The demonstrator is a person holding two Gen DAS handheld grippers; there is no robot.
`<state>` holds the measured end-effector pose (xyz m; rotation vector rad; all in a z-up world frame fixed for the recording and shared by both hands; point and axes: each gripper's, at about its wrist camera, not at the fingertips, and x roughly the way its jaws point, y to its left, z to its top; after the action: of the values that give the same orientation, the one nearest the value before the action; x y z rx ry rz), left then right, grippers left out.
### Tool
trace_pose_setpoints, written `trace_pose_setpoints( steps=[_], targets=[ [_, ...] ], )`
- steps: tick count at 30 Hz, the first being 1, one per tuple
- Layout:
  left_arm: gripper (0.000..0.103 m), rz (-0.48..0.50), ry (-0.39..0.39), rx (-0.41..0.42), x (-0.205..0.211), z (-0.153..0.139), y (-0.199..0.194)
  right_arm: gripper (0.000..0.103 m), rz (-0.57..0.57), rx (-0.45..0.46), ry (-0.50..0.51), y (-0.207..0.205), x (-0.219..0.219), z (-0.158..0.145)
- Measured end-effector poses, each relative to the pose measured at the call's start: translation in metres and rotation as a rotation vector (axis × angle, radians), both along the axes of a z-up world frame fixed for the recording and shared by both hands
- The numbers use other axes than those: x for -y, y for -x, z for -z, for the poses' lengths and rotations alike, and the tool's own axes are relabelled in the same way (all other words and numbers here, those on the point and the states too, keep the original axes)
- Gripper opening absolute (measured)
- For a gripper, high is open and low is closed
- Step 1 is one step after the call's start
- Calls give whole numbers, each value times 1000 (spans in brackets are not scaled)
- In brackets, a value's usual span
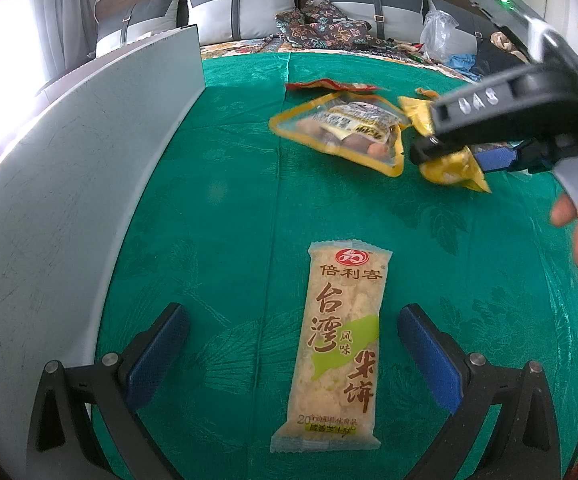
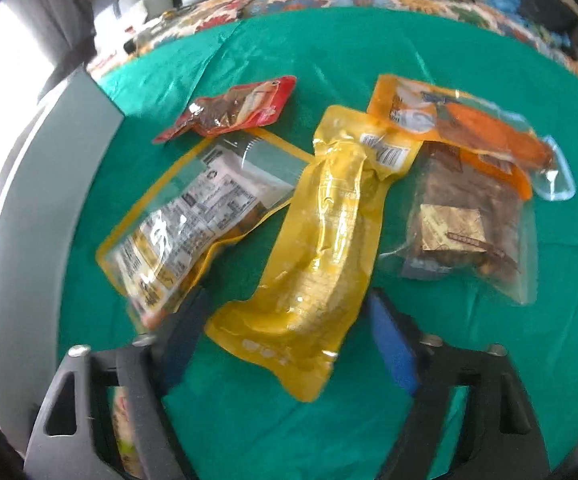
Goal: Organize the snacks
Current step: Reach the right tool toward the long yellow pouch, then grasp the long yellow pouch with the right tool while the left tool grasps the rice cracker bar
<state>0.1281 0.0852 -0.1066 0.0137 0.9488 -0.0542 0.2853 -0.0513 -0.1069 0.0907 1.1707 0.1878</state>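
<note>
Between the spread fingers of the left gripper (image 1: 293,356), a rice cracker bar (image 1: 335,346) lies flat on the green cloth (image 1: 217,208), lengthwise, touching neither pad. A grey board (image 1: 69,184) stands upright along the cloth's left edge. Farther out, the right gripper (image 2: 285,344) hangs over the snack pile, fingers spread either side of a yellow pouch (image 2: 321,248); whether the pads touch it cannot be told through the blur. Left of that pouch lies a clear yellow-edged bag (image 2: 197,216), behind it a small red packet (image 2: 233,110); to the right, an orange-topped clear bag (image 2: 473,184) of brown pieces. Step in hand, by judgement: picking items from the pile, early in the sorting, with the bar already set apart. Next move likely calls for closing the right pads on the pouch's narrow lower end; its slack film may slip or drag the overlapped bag. Beyond the cloth, a patterned bedspread (image 1: 249,46), grey cushions (image 1: 241,8) against the headboard, bright window at left.
</note>
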Motion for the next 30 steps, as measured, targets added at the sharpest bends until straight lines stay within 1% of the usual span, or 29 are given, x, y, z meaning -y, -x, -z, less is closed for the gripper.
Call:
trace_pose_setpoints(
  steps=[2,5,10,14,16,18,20,22,23,25,27,28,30],
  targets=[
    [103,0,0,0,0,0,0,57,-22,3,14,5,1,-1],
    [103,-1,-1,0,0,0,0,56,-64,-30,-7,16,12,-2],
    [103,-1,-1,0,0,0,0,56,-174,-70,14,46,24,-5],
    [103,-1,-1,0,0,0,0,56,-241,-68,27,93,45,-7],
    [103,-1,-1,0,0,0,0,56,-250,-63,23,116,59,-7],
    [103,-2,-1,0,0,0,0,57,-245,-40,28,147,78,-8],
    [103,-2,-1,0,0,0,0,58,-236,-13,30,167,90,-9],
    [103,-2,-1,0,0,0,0,60,-197,27,24,188,104,-8],
    [103,-2,-1,0,0,0,0,63,-182,44,17,192,108,-8],
    [103,-2,-1,0,0,0,0,67,-147,81,-26,201,118,-9],
    [103,-2,0,0,0,0,0,67,-121,89,-69,208,127,-12],
    [103,-1,0,-1,0,0,0,67,-113,88,-94,204,129,-14],
    [103,15,-1,-24,-1,-1,-1,67,-90,102,-166,206,142,-21]
  ],
)
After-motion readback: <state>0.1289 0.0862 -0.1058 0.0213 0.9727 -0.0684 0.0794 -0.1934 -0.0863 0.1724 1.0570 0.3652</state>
